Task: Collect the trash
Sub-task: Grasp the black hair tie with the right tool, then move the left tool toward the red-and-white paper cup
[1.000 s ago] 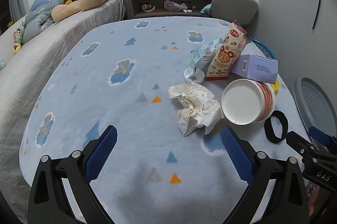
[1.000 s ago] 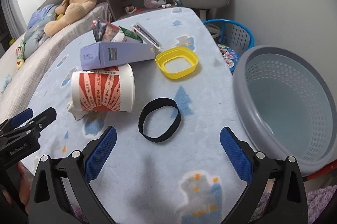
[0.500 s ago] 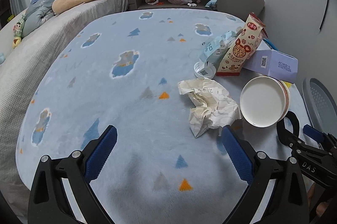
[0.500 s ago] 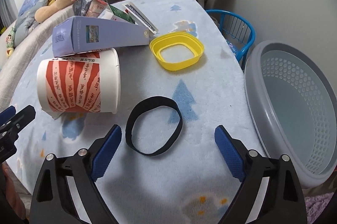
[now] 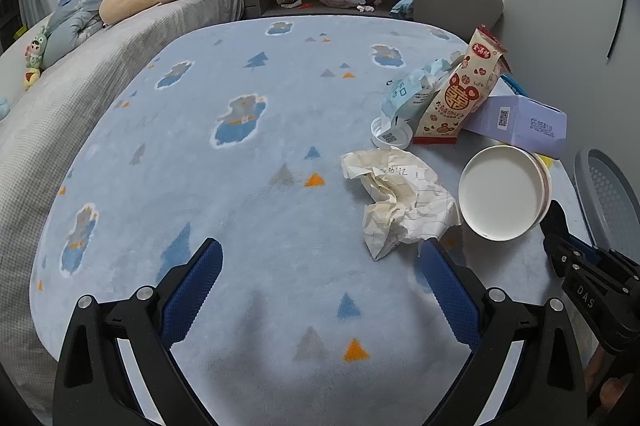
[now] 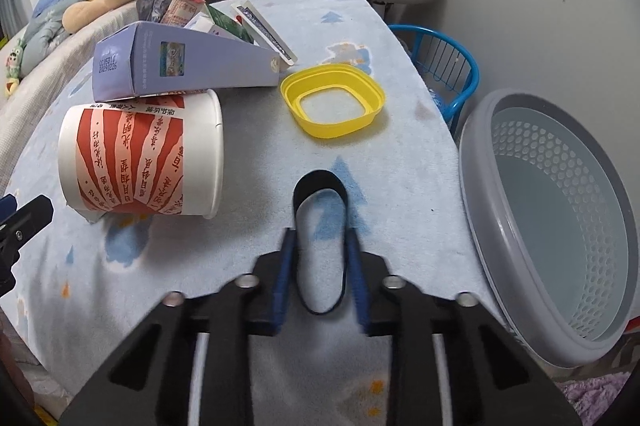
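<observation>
A thin black band, squeezed from a loop into a long narrow oval, lies flat on the pale blue patterned surface, just left of the grey perforated basket that stands beside the surface. The right gripper straddles the band: its blue fingers are closing, nearly together, and press the band's two sides inward; motion blur leaves it unclear how firm the contact is. The left gripper hovers above bare surface, its two fingers wide apart and holding nothing, with one crumpled paper just ahead of its right finger.

Counted items on the surface:
- one band
- one red-and-white paper cup on its side, touching the paper
- one purple carton just behind the cup
- one yellow lid ring beyond the band
- one red-printed snack bag leaning on the carton
- one pale blue wrapper beside the bag
- one small white cap at the bag's foot

Beyond the far right edge stands one blue wire basket.
</observation>
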A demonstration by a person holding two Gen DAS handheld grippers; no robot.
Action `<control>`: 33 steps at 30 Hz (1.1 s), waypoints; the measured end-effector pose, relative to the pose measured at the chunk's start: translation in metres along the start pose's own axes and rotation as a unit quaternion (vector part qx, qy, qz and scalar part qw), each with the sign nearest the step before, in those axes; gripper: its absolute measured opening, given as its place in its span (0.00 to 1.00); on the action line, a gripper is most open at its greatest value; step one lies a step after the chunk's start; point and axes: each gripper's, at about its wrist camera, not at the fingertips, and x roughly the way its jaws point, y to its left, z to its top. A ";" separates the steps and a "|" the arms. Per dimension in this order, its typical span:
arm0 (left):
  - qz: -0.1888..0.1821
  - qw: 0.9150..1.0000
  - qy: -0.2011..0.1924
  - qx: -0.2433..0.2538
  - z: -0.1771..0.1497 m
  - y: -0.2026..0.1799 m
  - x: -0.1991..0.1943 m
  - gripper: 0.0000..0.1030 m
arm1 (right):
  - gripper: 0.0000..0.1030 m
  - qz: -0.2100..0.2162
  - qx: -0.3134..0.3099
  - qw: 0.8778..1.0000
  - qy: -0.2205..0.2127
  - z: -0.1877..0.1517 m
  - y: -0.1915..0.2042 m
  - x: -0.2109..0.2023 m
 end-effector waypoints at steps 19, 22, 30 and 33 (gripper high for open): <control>-0.015 1.000 -0.003 0.005 0.001 -0.007 -0.011 0.92 | 0.08 0.040 0.039 0.998 -0.021 -0.011 -0.017 -0.037; -0.020 1.000 -0.003 0.008 -0.001 -0.010 -0.012 0.92 | 0.08 0.042 0.043 0.998 -0.021 -0.012 -0.019 -0.038; -0.033 0.999 0.003 0.022 -0.003 -0.022 -0.004 0.92 | 0.08 0.047 0.050 0.997 -0.023 -0.011 -0.024 -0.039; -0.027 0.999 0.004 0.027 -0.003 -0.024 0.001 0.92 | 0.08 0.051 0.054 0.997 -0.020 -0.011 -0.026 -0.036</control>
